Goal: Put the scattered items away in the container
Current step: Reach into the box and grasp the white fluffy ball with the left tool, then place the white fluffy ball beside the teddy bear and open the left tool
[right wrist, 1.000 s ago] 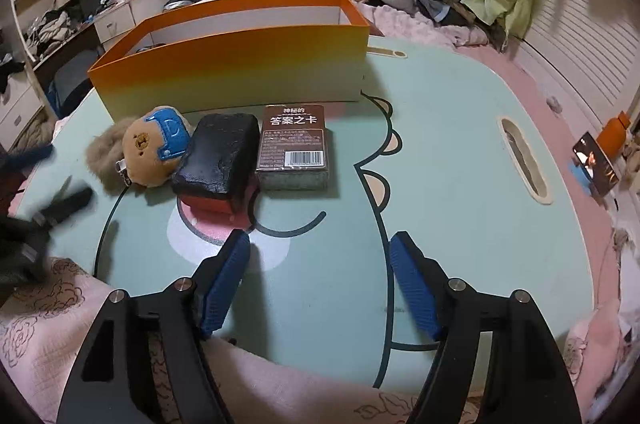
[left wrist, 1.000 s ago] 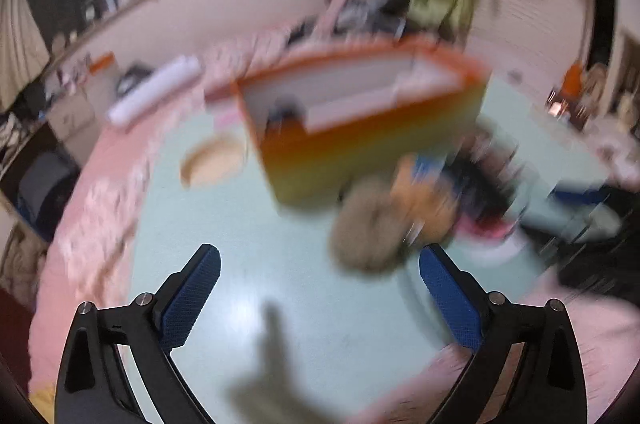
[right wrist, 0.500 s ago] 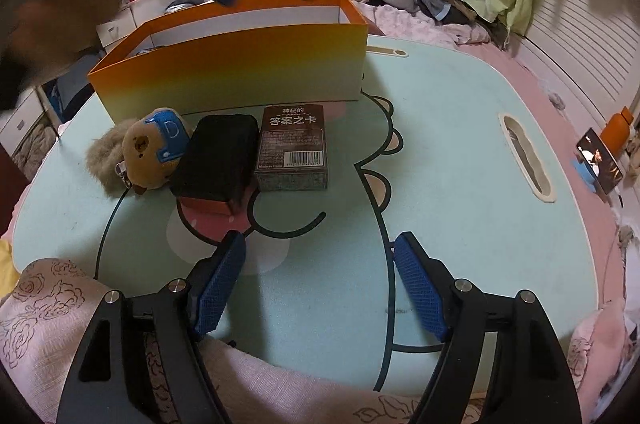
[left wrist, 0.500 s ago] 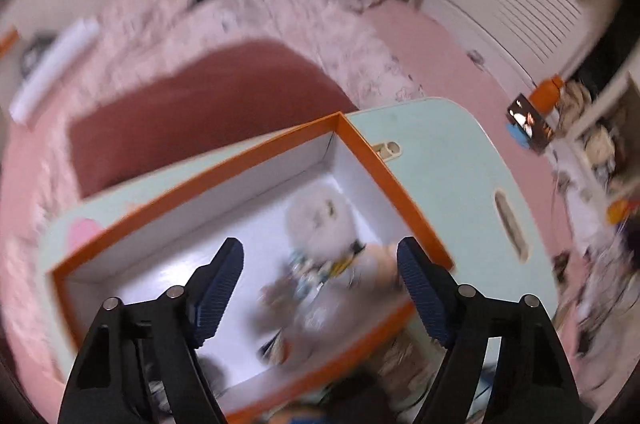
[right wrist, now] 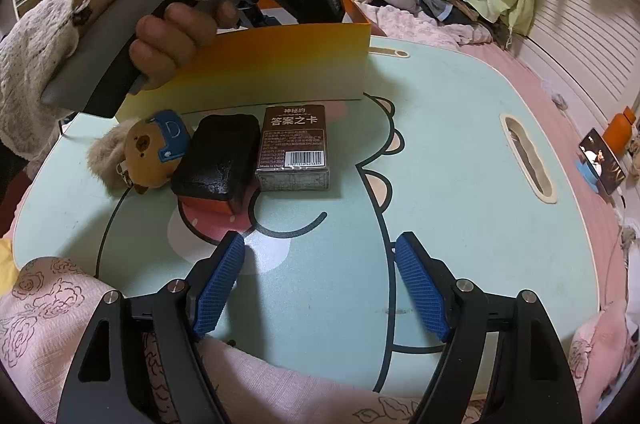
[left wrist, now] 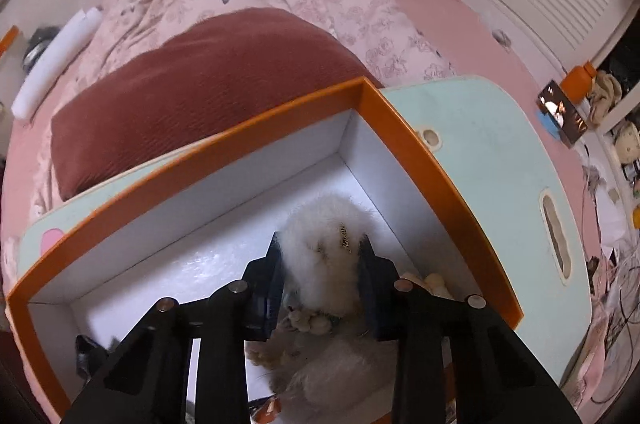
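Mint-green cartoon-print tray table (right wrist: 460, 151) on pink bedding. Orange cardboard box with white inside (left wrist: 404, 147) at table's far edge. Left gripper (left wrist: 322, 264) inside box, jaws narrow, clamped on white fluffy plush toy (left wrist: 328, 248) above box floor. Right gripper (right wrist: 320, 284) wide, holding nothing, low over table's near edge. On table just in front of box, side by side: brown barcode card pack (right wrist: 295, 147), black rectangular pouch (right wrist: 220, 155), small brown bear plush keychain (right wrist: 148, 153).
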The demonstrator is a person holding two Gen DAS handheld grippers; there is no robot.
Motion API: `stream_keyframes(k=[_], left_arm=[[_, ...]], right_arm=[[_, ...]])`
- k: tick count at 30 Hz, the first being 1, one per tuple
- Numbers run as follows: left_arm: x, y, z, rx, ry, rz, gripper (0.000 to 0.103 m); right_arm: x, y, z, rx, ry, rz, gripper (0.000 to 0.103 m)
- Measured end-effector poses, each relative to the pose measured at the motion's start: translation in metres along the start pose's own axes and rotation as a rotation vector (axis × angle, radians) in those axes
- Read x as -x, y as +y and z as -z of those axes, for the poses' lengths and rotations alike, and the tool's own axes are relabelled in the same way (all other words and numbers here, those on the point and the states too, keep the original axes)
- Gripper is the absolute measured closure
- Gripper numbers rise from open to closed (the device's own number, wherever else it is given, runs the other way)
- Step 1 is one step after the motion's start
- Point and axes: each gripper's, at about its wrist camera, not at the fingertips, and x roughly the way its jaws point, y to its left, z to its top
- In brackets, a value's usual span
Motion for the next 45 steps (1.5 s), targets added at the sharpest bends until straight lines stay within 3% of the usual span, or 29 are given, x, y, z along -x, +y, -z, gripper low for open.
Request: stream_keyframes(k=[6, 10, 13, 17, 21, 25, 27, 31, 33, 36, 41, 45], left_arm=[[0.075, 0.026, 0.012, 0.039, -0.175, 0.063, 0.072], [0.134, 0.040, 0.052, 0.039, -0.281, 0.129, 0.072], [0.147, 0.046, 0.088, 0.038, -0.285, 0.154, 0.072], [0.130, 0.049, 0.124, 0.040, -0.235, 0.175, 0.072], [0.104, 0.050, 0.138, 0.045, -0.208, 0.089, 0.072], [0.080, 0.051, 0.146, 0.071, -0.164, 0.074, 0.068], [0.078, 0.050, 0.149, 0.075, -0.163, 0.060, 0.049], [0.093, 0.048, 0.163, 0.055, -0.214, 0.084, 0.039], [0.105, 0.047, 0.173, 0.046, -0.261, 0.061, 0.025], [0.118, 0.045, 0.194, 0.035, -0.320, -0.013, 0.013], [0.107, 0.039, 0.226, -0.005, -0.280, -0.141, 0.010], [0.084, 0.038, 0.234, -0.014, -0.220, -0.191, 0.008]], right_arm=[[0.000, 0.000, 0.000, -0.001, 0.000, 0.000, 0.025], [0.000, 0.000, 0.001, -0.001, 0.000, 0.000, 0.025], [0.000, 0.000, 0.001, -0.001, 0.000, 0.000, 0.025], [-0.001, -0.001, 0.000, 0.000, 0.001, 0.002, 0.024], [-0.001, -0.002, 0.001, 0.000, 0.000, 0.003, 0.023], [-0.001, -0.002, 0.001, -0.001, 0.000, 0.002, 0.023], [-0.001, -0.002, 0.001, -0.001, 0.000, 0.003, 0.023], [-0.001, -0.003, 0.002, -0.002, 0.000, 0.002, 0.023], [-0.001, -0.003, 0.002, -0.002, 0.000, 0.003, 0.023], [-0.001, -0.003, 0.002, -0.002, 0.001, 0.005, 0.020], [-0.002, -0.003, 0.005, -0.006, 0.003, 0.008, 0.018], [-0.002, -0.005, 0.005, -0.007, 0.004, 0.008, 0.018]])
